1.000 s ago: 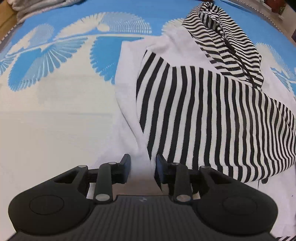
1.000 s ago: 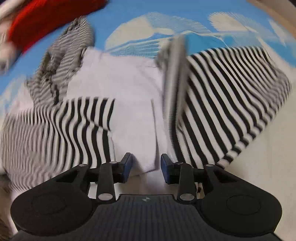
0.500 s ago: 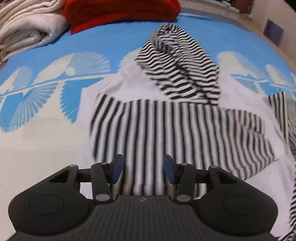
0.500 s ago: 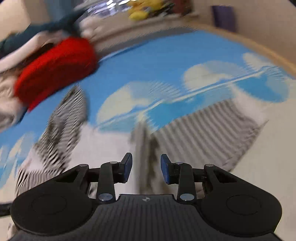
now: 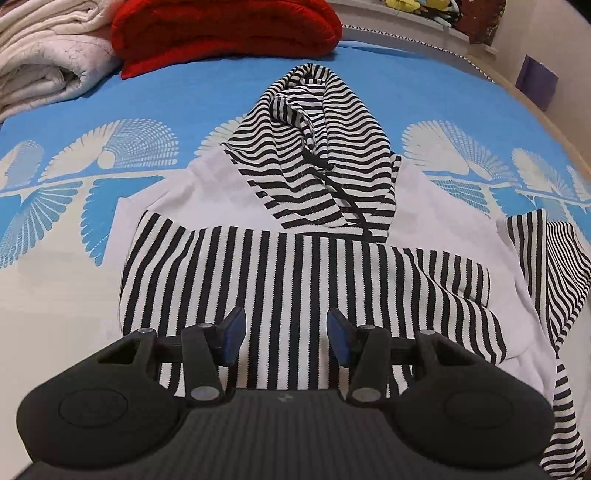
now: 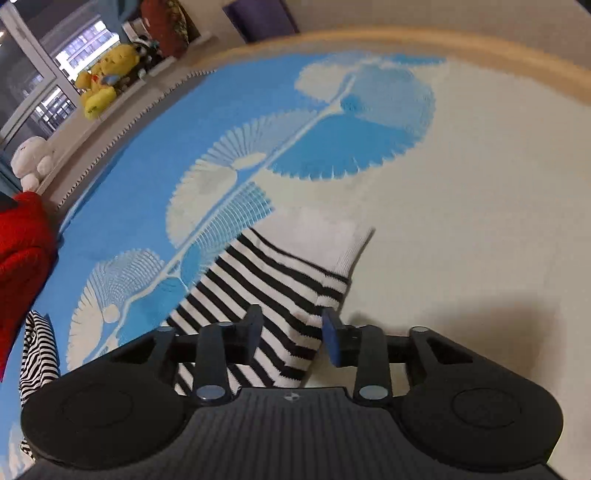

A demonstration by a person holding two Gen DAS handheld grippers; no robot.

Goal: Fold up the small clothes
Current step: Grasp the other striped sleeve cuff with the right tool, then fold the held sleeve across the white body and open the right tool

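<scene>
A white hoodie (image 5: pixel 229 192) with black-and-white stripes lies flat on the blue and cream bedspread (image 5: pixel 55 295), its striped hood (image 5: pixel 314 155) pointing away. One striped sleeve (image 5: pixel 295 266) is folded across the body. My left gripper (image 5: pixel 286 334) hangs open just above that folded sleeve, holding nothing. The other sleeve (image 6: pixel 280 288) stretches out sideways and ends in a white cuff (image 6: pixel 332 243). My right gripper (image 6: pixel 291 332) hovers over this sleeve near the cuff with its jaws opening; the cloth passes under the gap and the pads do not press on it.
A red knit garment (image 5: pixel 225 29) and a folded white blanket (image 5: pixel 48 66) lie at the far side of the bed. Plush toys (image 6: pixel 99 85) sit on a sill by the window. The wooden bed edge (image 6: pixel 480 40) runs beyond the sleeve.
My left gripper opened wider and drew back from the sleeve it laid across the body. My right gripper swung away from the body, out along the outstretched sleeve to its cuff.
</scene>
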